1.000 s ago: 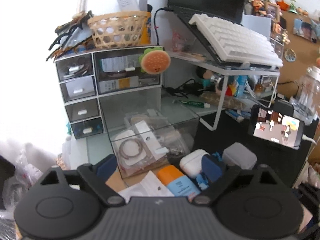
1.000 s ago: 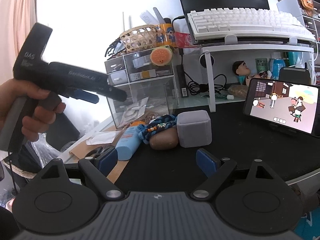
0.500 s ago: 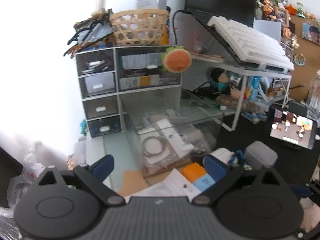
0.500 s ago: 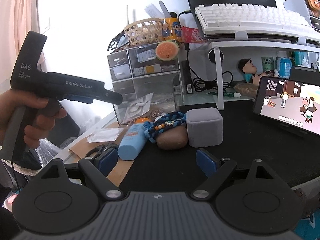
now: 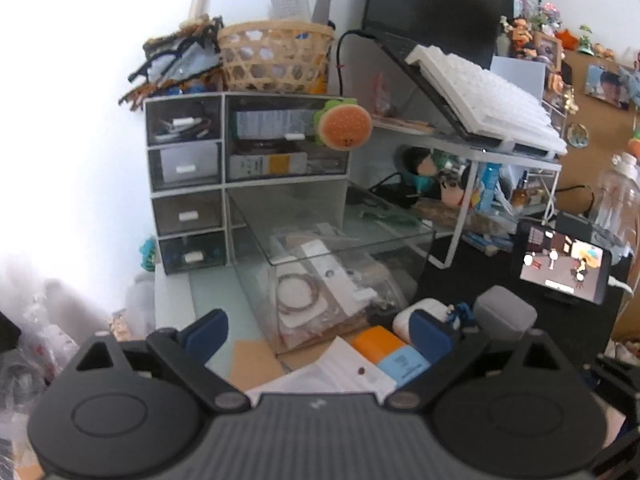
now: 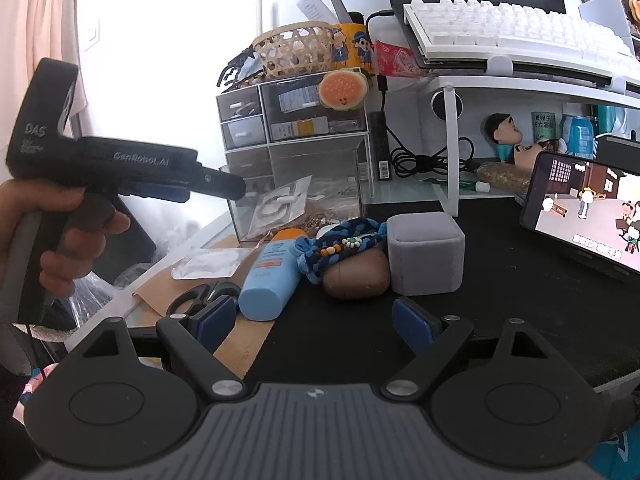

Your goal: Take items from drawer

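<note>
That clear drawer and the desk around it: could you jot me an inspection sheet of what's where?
Surface: black desk mat, with brown paper at its left edge.
Job's things: clear drawer pulled out, holding packets and a coiled ring.
Clutter: blue sunscreen bottle, braided cord, brown pebble-shaped case, grey box, scissors, phone showing a cartoon.
Grippers: left gripper jaws open, aimed at the drawer; right gripper jaws open, empty.
Cables: black bundle under the white shelf.
Surroundings: wicker basket, keyboard, burger plush.
</note>
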